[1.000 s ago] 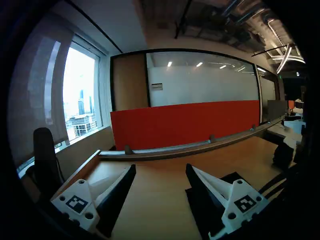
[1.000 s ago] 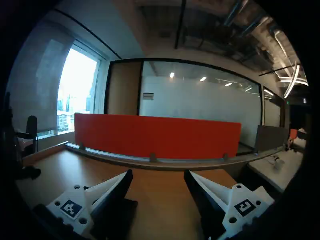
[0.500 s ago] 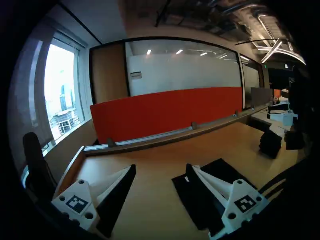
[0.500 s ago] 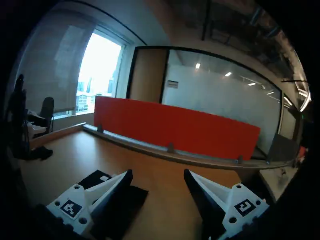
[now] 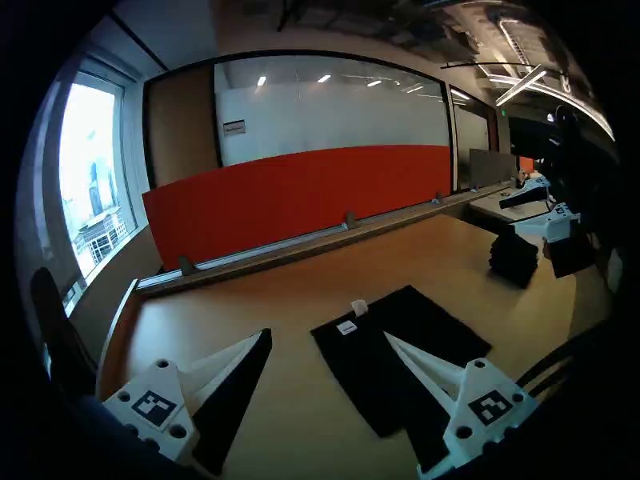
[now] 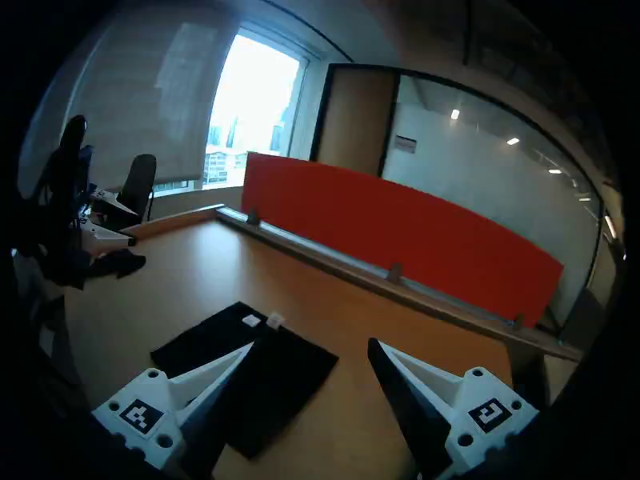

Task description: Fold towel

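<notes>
black towel [image 5: 400, 352] flat on counter [image 5: 280, 280], maybe folded once | left gripper [image 5: 326, 334] over towel, fingers spread, empty | right gripper [image 6: 312, 343] over towel edge, fingers spread, empty

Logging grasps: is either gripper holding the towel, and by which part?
Nothing held: left gripper and right gripper are open; the black towel lies flat on the desk.

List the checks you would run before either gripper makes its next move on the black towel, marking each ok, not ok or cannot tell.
1. Towel lying flat on the table: ok.
2. Left gripper open: ok.
3. Right gripper open: ok.
4. Towel gripped by either gripper: not ok.
5. Dark stack apart from towel: ok.
6. Towel free of creases: cannot tell.
</notes>
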A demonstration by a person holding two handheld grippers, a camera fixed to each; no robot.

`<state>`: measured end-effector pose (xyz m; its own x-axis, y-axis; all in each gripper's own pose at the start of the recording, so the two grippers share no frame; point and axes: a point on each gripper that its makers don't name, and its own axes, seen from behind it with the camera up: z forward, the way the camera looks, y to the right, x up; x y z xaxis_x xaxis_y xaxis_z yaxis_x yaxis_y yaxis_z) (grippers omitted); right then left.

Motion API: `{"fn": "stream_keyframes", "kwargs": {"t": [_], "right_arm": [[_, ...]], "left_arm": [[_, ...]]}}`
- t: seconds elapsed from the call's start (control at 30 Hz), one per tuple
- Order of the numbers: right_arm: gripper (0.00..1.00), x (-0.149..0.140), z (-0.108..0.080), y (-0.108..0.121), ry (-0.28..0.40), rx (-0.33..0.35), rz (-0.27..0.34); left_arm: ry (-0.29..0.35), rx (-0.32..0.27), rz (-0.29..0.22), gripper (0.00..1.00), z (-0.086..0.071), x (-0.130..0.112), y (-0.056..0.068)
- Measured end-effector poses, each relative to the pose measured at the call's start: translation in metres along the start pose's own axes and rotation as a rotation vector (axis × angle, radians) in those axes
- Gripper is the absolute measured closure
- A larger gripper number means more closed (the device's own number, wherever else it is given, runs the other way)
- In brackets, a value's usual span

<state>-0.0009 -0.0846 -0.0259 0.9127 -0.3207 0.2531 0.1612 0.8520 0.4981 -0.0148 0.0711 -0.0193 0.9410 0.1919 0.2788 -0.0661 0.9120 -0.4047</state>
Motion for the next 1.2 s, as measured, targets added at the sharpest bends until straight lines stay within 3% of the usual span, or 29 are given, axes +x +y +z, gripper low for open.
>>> {"fn": "stream_keyframes", "kwargs": {"t": [0.57,1.2], "right_arm": [[0.00,-0.050,0.015,-0.030,-0.064,0.063,-0.018],[0.00,-0.128,0.040,-0.055,-0.182,0.124,0.006]], "left_arm": [[-0.053,-0.092,0.056,0.08,0.009,-0.043,0.045],[-0.173,-0.145,0.061,0.08,0.034,-0.118,0.067]]}}
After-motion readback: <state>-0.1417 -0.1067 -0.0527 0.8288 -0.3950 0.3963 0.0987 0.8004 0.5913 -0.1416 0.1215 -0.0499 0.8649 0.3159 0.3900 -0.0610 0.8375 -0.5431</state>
